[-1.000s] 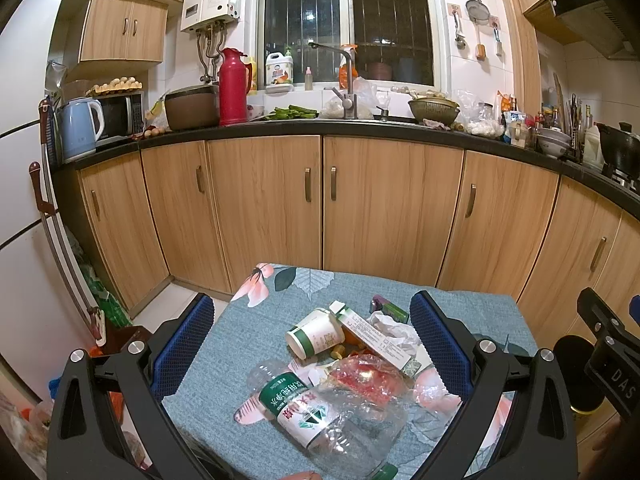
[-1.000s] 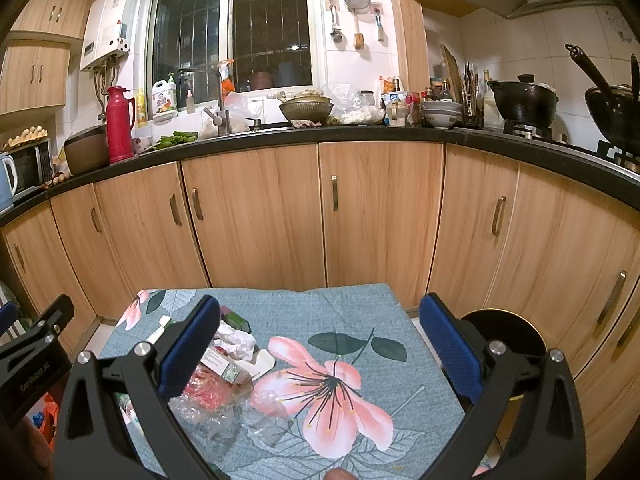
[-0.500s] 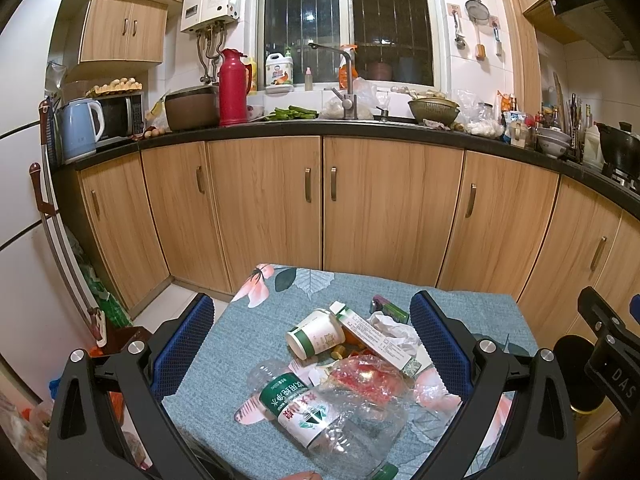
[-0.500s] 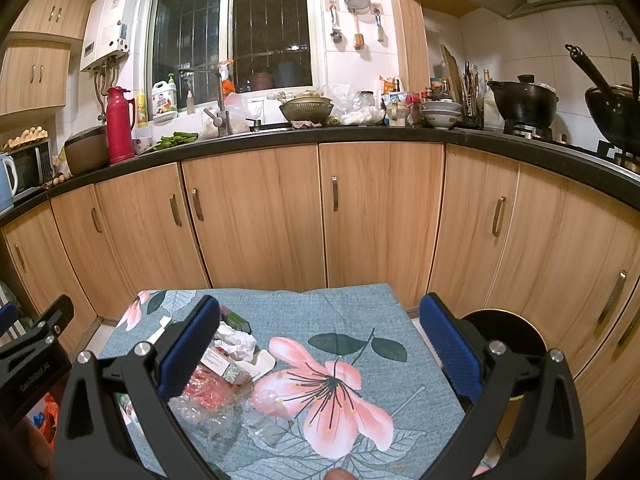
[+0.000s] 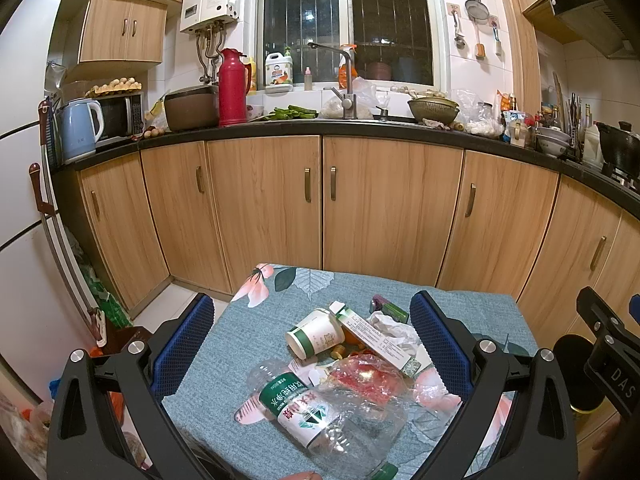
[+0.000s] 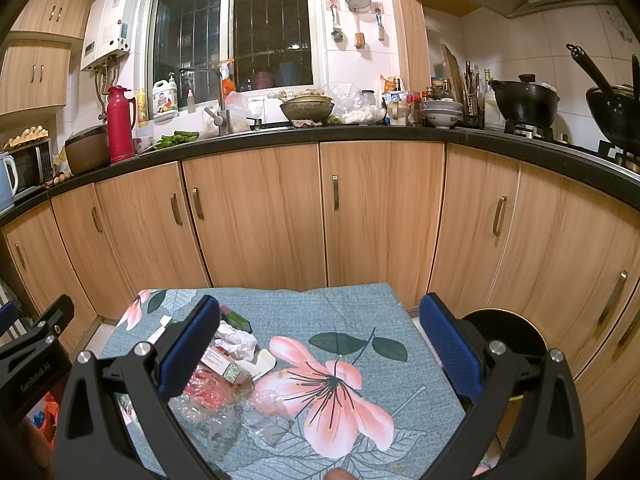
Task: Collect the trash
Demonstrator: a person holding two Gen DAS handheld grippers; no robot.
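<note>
While nothing is held yet, both the left gripper (image 5: 312,340) and right gripper (image 6: 320,344) are spread wide above the table (image 6: 352,308). Nearest lies the plastic bottle (image 5: 320,408), then the cup (image 5: 316,338); probably pre-grasp, so descent onto the bottle is needed.

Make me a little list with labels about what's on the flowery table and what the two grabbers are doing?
place: kitchen, table with flowered cloth
trash: plastic bottle, paper cup, long carton, crumpled paper, clear wrapper with red inside
trash position: one pile, pieces touching
left gripper: open, above the pile, holding nothing
right gripper: open, holding nothing
bin: black round one, beside table
</note>
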